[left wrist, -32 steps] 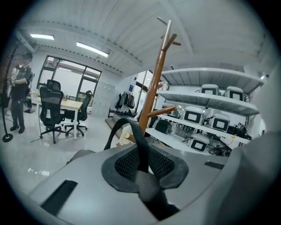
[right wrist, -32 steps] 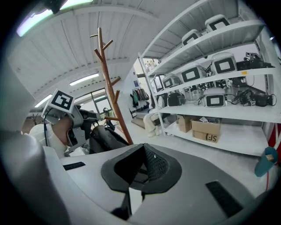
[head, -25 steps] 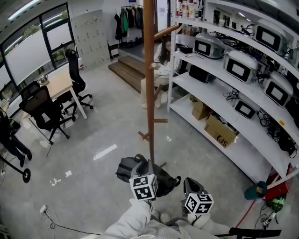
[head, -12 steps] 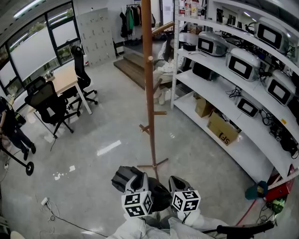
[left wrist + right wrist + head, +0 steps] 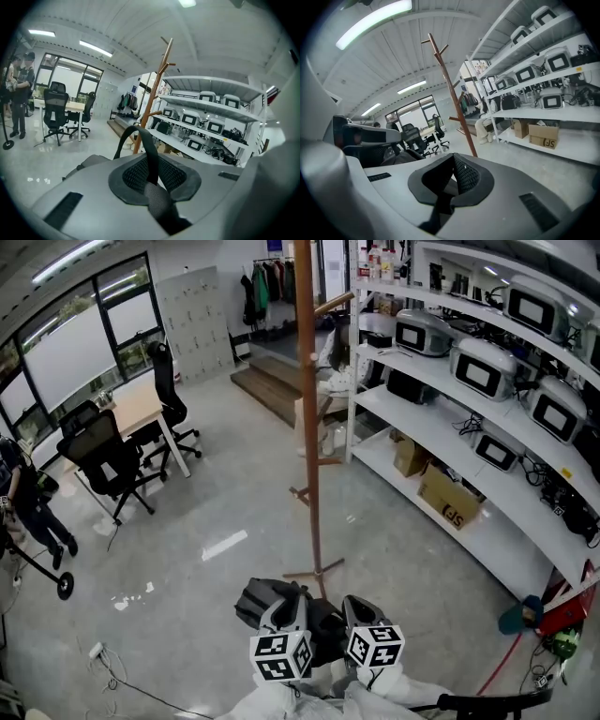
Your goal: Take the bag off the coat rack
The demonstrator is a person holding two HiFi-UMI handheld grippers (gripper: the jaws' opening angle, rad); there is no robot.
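Two grippers noted. Left gripper [image 5: 151, 185]: jaws pinched on one black strap [image 5: 146, 143] that loops up from the bag [image 5: 257, 600]. Right gripper [image 5: 449, 186]: jaws drawn close together; whether they nip anything cannot be made out. One bag, at lower centre of the head view, off the pegs, just ahead of both grippers. One wooden coat rack [image 5: 310, 427] stands just beyond it. Two office chairs [image 5: 105, 461] at upper left.
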